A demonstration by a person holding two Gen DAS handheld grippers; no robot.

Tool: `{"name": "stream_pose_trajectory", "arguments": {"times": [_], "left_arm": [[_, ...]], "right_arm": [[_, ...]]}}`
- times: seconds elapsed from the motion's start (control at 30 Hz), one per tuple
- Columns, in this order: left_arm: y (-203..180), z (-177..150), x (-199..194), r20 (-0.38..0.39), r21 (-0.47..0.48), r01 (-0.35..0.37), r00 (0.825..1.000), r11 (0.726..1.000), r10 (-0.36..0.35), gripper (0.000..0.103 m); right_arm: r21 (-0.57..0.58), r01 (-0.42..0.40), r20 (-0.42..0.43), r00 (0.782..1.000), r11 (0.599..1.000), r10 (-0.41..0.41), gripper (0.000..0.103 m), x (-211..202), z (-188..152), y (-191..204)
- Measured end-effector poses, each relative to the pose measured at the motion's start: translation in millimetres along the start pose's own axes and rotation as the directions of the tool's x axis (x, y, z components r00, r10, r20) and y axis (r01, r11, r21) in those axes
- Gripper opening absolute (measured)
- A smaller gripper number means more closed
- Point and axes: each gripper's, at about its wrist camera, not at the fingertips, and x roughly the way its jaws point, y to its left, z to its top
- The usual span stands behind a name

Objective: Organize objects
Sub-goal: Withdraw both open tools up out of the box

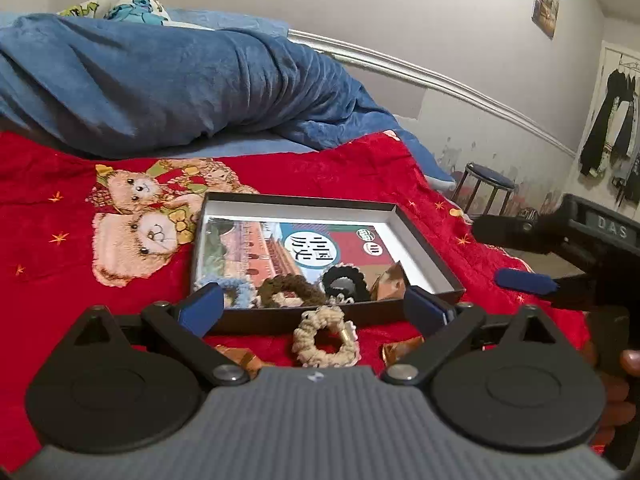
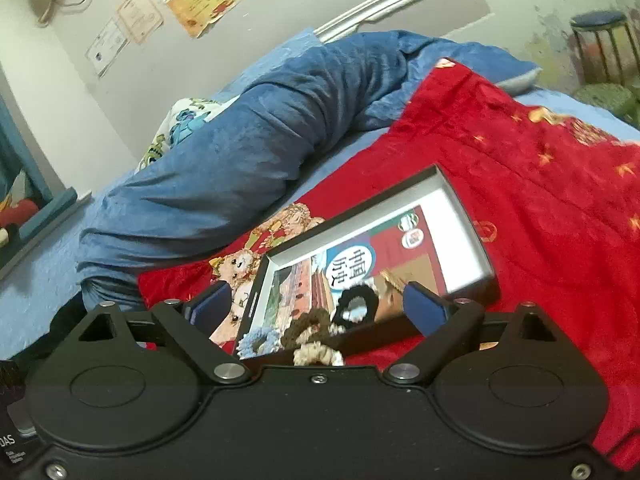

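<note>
A shallow black box (image 1: 432, 252) lies on the red blanket and holds a book (image 1: 288, 248), a blue scrunchie (image 1: 240, 292), a brown scrunchie (image 1: 292, 290), a black scrunchie (image 1: 344, 280) and a gold wrapper (image 1: 390, 280). A beige scrunchie (image 1: 324, 338) lies on the blanket just in front of the box, between my left gripper's (image 1: 312, 312) open fingers. Two gold wrappers (image 1: 240, 356) (image 1: 400, 348) lie beside it. My right gripper (image 2: 318, 308) is open and empty above the box's (image 2: 472, 216) near end; the beige scrunchie (image 2: 316, 352) shows below it.
A red teddy-bear blanket (image 1: 60, 200) covers the bed. A rolled blue quilt (image 1: 160, 80) lies behind it against the wall. A stool (image 1: 488, 184) stands past the bed's far end. The right gripper's body (image 1: 580, 248) shows at the right of the left wrist view.
</note>
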Motion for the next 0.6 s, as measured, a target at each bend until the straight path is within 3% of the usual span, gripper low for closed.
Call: {"name": "stream_pose_trajectory", "arguments": {"times": [0.2, 0.37, 0.47, 0.6], "left_arm": [[3.0, 0.9, -16.9, 0.055, 0.026, -0.023, 0.998, 0.999, 0.021, 0.103], [12.9, 3.2, -14.7, 0.086, -0.035, -0.074, 0.993, 0.997, 0.077, 0.103], [21.7, 3.7, -6.8, 0.08, -0.074, -0.079, 0.993, 0.994, 0.085, 0.103], [32.8, 2.1, 4.3, 0.055, -0.118, -0.133, 0.989, 0.984, 0.14, 0.103]], "right_arm": [[-0.024, 0.06, 0.052, 0.997, 0.998, -0.058, 0.103, -12.4, -9.3, 11.3], [0.023, 0.092, 0.066, 0.993, 0.996, -0.093, 0.103, -5.6, -6.0, 6.8], [0.077, 0.057, 0.049, 0.997, 0.995, -0.061, 0.103, -0.9, 0.1, -6.7], [0.09, 0.091, 0.078, 0.992, 0.992, -0.098, 0.103, 3.2, 5.1, -19.3]]}}
